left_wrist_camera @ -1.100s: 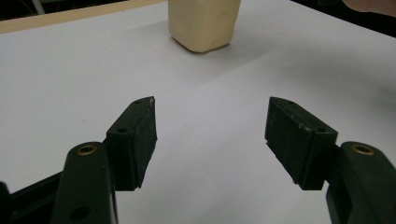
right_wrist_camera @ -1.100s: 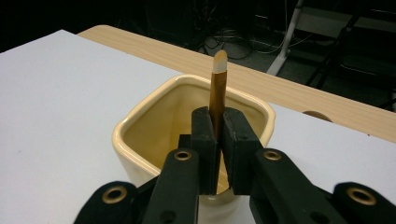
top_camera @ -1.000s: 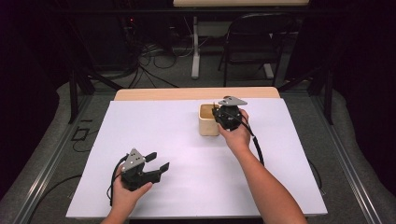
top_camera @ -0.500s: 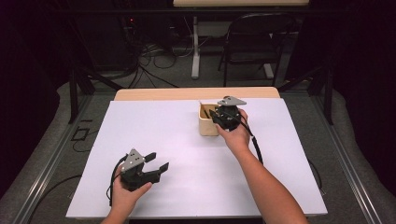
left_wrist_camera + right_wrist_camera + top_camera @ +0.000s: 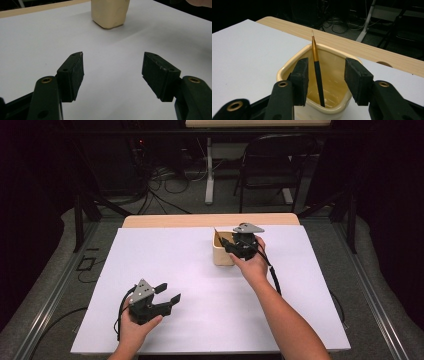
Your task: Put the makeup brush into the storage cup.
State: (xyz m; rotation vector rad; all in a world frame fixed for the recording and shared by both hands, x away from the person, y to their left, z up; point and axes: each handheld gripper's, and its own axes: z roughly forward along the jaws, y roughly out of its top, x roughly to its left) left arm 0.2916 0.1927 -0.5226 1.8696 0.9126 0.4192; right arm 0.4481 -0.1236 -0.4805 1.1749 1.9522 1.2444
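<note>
A cream cup [image 5: 220,255] stands on the white sheet at the back middle. A thin black brush with a gold ferrule [image 5: 317,67] leans upright inside the cup [image 5: 287,71]; its tip [image 5: 217,233] pokes above the rim. My right gripper [image 5: 227,245] hovers over the cup, and its jaws have just been opening. In the right gripper view the brush stands between the pads [image 5: 327,66], and neither pad touches it. My left gripper [image 5: 169,292] rests open near the front left with nothing between its jaws [image 5: 113,57], which point toward the cup [image 5: 110,12].
The white sheet [image 5: 190,270] covers most of the table, and a bare wooden strip [image 5: 200,220] runs along the far edge. Beyond the table stand a dark chair [image 5: 270,165] and a tangle of floor cables [image 5: 165,180].
Both hands have kept their places. The right gripper's jaws have spread apart over the cup, and the brush now leans free inside it.
</note>
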